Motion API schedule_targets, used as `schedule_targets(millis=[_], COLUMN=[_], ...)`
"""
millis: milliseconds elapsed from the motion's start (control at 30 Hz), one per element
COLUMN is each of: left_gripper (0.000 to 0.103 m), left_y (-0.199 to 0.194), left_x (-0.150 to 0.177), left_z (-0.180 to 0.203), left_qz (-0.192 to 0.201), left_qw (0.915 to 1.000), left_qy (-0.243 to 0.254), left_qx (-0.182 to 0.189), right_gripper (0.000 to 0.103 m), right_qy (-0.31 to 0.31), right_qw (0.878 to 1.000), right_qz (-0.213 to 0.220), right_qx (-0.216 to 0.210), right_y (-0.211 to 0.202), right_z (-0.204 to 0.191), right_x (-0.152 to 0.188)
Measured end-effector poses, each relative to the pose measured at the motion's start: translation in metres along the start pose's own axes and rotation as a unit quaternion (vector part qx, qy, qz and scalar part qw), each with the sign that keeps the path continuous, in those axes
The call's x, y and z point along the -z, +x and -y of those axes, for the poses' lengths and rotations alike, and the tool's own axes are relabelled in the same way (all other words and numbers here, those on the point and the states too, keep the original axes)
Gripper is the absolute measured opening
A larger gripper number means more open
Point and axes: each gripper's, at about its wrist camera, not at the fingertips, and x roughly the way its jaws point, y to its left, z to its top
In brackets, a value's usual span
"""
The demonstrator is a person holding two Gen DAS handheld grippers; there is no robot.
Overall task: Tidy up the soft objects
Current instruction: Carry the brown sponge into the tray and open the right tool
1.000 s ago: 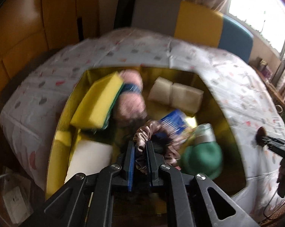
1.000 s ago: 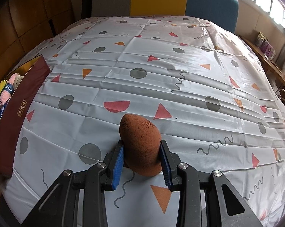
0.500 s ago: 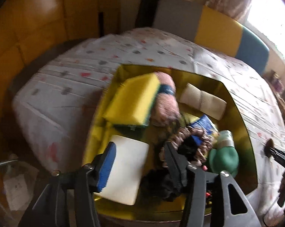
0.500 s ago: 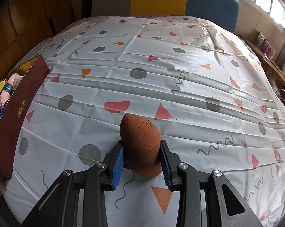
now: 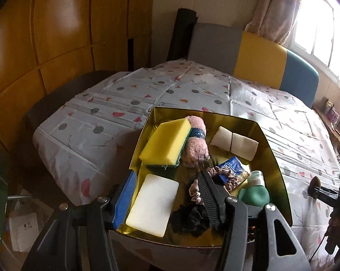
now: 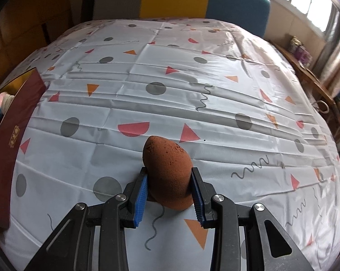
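The right tool [image 6: 169, 186] is being kept narrow on a brown egg-shaped sponge [image 6: 167, 171], gripped at its broad lower part so that the soft body is being squeezed only lightly and its tip is left free ahead of the pads; the sponge is being held low over the desk [image 6: 215, 94], whose patterned cloth is lying bare ahead of and to the right of this tool. To its left the dark red outer wall of the box [image 6: 10, 135] is standing, so a lift over that edge is judged to be needed before the sponge can be dropped in. The left tool [image 5: 167, 194] is being held wide with nothing gripped, above the near part of the gold box [image 5: 269, 149]. Just beyond its right finger a pink scrunchie [image 5: 224, 176] is lying; between the fingers a white sponge [image 5: 153, 205] and a black scrunchie [image 5: 190, 220] are resting. Farther ahead a yellow sponge [image 5: 165, 143], a pink rolled towel [image 5: 195, 144] and a beige bundle [image 5: 234, 142] are being stored. Little open floor is remaining, mostly at the far right corner.
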Motion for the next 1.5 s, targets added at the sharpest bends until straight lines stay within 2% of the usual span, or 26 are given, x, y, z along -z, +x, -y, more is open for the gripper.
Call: schedule_targets(millis=[133, 300, 400, 567, 733, 833, 933, 1100, 1133, 1233, 1367, 1433, 1500], left_gripper=[0.057, 0.057, 0.057, 0.058, 0.058, 0.058, 0.058, 0.058, 0.058, 0.058, 0.058, 0.058, 0.058], left_y=[-0.005, -0.004, -0.002, -0.002, 0.0, 0.0, 0.002, 0.006, 0.007, 0.008, 0.01, 0.011, 0.01], left_x=[0.004, 0.007, 0.009, 0.01, 0.012, 0.012, 0.012, 0.012, 0.012, 0.012, 0.013, 0.013, 0.013], left_z=[-0.001, -0.004, -0.005, -0.005, -0.006, -0.007, -0.008, -0.009, -0.009, -0.009, -0.008, -0.007, -0.006], left_qz=[0.006, -0.002, -0.004, -0.004, -0.006, -0.006, -0.01, -0.015, -0.015, -0.015, -0.016, -0.018, -0.016], left_qw=[1.0, 0.9999, 0.9999, 0.9998, 0.9999, 0.9998, 0.9998, 0.9998, 0.9998, 0.9998, 0.9998, 0.9998, 0.9998], left_qy=[0.003, -0.009, -0.015, -0.013, -0.013, -0.016, -0.016, -0.012, -0.011, -0.01, -0.01, -0.009, -0.007], left_qx=[0.0, 0.008, 0.008, 0.011, 0.006, 0.006, 0.002, -0.001, -0.001, -0.002, -0.002, 0.001, -0.001], right_gripper=[0.036, 0.036, 0.036, 0.036, 0.036, 0.037, 0.039, 0.042, 0.046, 0.048, 0.05, 0.064, 0.07], right_qy=[0.029, 0.04, 0.033, -0.011, -0.055, -0.077, -0.096, -0.088, -0.092, -0.099, -0.094, -0.087, -0.084], right_qw=[1.0, 0.999, 0.997, 0.991, 0.977, 0.971, 0.968, 0.976, 0.977, 0.98, 0.98, 0.979, 0.979], right_qz=[0.005, 0.026, 0.041, 0.068, 0.09, 0.087, 0.081, 0.043, 0.034, 0.012, 0.002, 0.016, 0.028], right_qx=[0.005, -0.02, -0.058, -0.115, -0.183, -0.211, -0.217, -0.195, -0.189, -0.17, -0.177, -0.183, -0.186], right_y=[-0.009, -0.029, -0.044, -0.071, -0.097, -0.099, -0.092, -0.056, -0.049, -0.03, -0.023, -0.029, -0.035], right_z=[-0.002, -0.018, -0.04, -0.095, -0.156, -0.191, -0.224, -0.254, -0.26, -0.269, -0.266, -0.261, -0.258], right_x=[-0.003, -0.004, -0.007, -0.013, -0.028, -0.036, -0.042, -0.055, -0.056, -0.053, -0.049, -0.049, -0.049])
